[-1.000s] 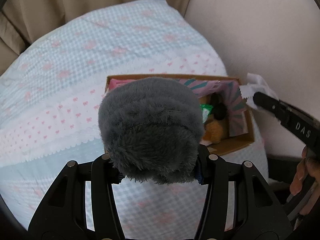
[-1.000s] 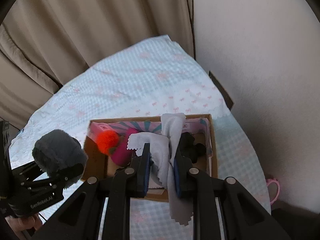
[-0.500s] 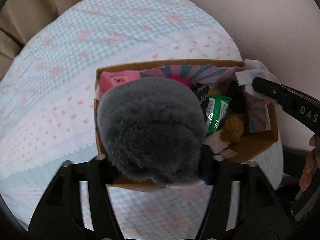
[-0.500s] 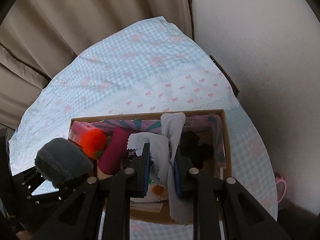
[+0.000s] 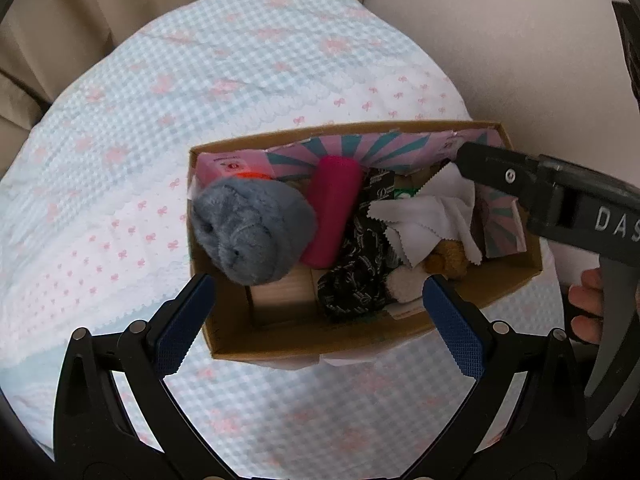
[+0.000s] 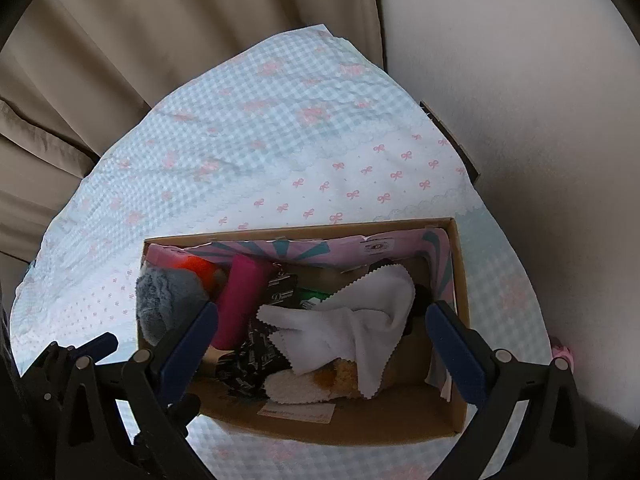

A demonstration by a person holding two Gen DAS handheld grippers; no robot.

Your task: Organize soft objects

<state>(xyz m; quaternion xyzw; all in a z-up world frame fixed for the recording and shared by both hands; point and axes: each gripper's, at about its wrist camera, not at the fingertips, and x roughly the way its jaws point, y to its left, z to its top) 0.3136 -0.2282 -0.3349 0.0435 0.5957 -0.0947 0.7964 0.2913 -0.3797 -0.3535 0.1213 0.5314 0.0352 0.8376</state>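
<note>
Both grippers — left (image 5: 316, 312), right (image 6: 320, 340) — now opening, empty: grey plush (image 5: 252, 232) and white cloth (image 6: 360, 320) just released into cardboard box (image 6: 460, 320) — two items stowed.

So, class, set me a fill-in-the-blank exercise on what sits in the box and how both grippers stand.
1. The grey plush ball lies at the ____ end of the cardboard box in the left wrist view.
2. The white cloth has a ____ edge.
3. The left gripper and the right gripper hold ____.

Missing words: left; zigzag; nothing
</note>
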